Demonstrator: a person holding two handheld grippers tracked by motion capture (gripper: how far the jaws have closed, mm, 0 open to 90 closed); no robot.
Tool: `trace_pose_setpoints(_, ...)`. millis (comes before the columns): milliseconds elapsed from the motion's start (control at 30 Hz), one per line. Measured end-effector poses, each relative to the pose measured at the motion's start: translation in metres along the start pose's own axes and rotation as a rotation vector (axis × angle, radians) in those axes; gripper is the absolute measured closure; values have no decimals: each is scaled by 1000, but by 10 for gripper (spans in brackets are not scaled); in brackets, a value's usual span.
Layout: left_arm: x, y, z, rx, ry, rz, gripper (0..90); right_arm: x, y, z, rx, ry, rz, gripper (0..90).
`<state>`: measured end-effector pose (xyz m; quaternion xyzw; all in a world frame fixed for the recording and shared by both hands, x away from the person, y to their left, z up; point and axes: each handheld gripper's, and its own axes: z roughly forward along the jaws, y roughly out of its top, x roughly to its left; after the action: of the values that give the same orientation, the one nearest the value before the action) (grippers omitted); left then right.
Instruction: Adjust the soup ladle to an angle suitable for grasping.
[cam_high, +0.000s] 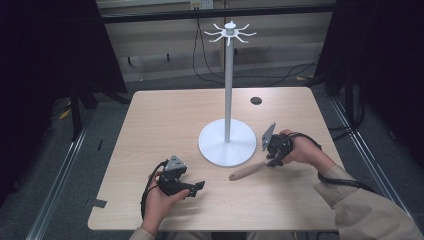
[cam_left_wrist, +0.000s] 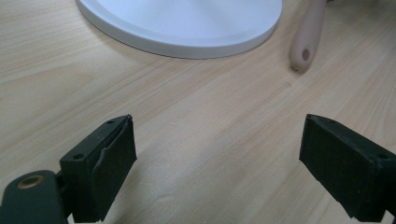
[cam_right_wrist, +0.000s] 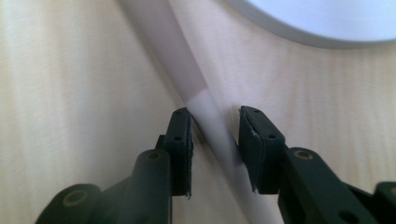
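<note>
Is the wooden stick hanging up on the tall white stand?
No, the wooden stick lies on the table beside the stand's round base.

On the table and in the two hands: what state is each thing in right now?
Hook stand: upright on its round base, hooks bare.
Wooden-handled utensil: lying on the table beside the base, its far end between the right gripper's jaws.
Right gripper: jaws close around the utensil; a firm grip cannot be told.
Left gripper: open, holding nothing, over bare table.
</note>
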<state>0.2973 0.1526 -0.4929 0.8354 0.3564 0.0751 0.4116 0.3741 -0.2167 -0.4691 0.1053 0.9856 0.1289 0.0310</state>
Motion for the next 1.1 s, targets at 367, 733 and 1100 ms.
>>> trace_pose_setpoints(367,0,2,-2,-13,7,-1,107,23,-5,-18,-151,66,-13,793)
trace_pose_setpoints(733,-1,3,-1,-16,4,-1,107,37,-3,-41,-374,41,39,793)
trace_pose_setpoints(1100,-1,3,-2,-17,4,2,107,41,-10,-47,-582,49,130,794)
